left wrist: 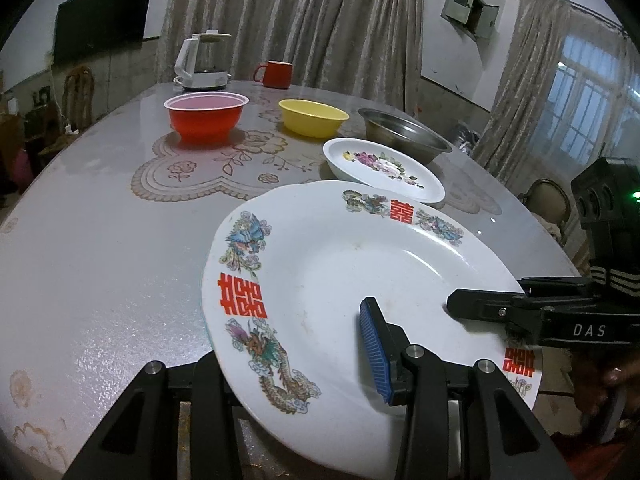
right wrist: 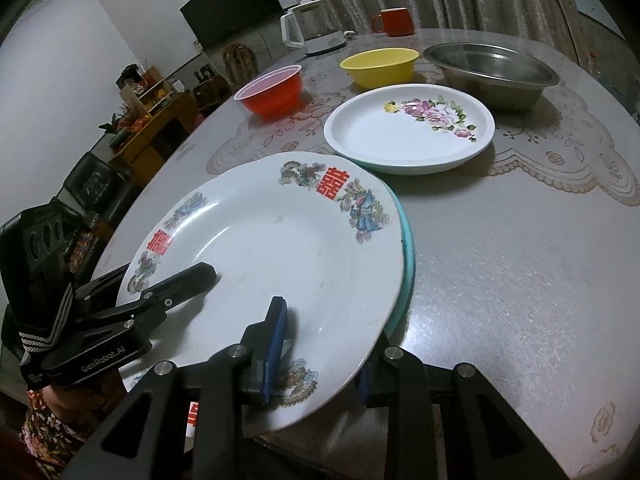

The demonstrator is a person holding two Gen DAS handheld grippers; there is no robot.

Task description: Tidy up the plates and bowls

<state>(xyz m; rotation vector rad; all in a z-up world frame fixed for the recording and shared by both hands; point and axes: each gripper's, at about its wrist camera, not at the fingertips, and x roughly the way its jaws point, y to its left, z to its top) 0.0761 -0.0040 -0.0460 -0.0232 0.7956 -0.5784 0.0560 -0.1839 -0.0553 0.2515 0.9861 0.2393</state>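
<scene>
A large white plate with red characters and dragons (left wrist: 340,264) (right wrist: 272,248) is held tilted above the table's near edge. My left gripper (left wrist: 296,364) is shut on its near rim, one blue pad (left wrist: 374,346) on top. My right gripper (right wrist: 320,352) is shut on the rim too, one finger above, one below; in the left wrist view it comes in from the right (left wrist: 480,308). The left gripper shows in the right wrist view (right wrist: 176,284). Beyond stand a flowered white plate (left wrist: 384,170) (right wrist: 408,128), a red bowl (left wrist: 206,116) (right wrist: 272,90), a yellow bowl (left wrist: 312,116) (right wrist: 380,66) and a steel bowl (left wrist: 404,134) (right wrist: 492,72).
A white kettle (left wrist: 202,62) (right wrist: 310,28) and a red mug (left wrist: 276,74) (right wrist: 394,22) stand at the table's far edge. A lace mat (left wrist: 208,168) lies under the bowls. Chairs and a wooden shelf (right wrist: 156,128) stand around the round table (left wrist: 100,240).
</scene>
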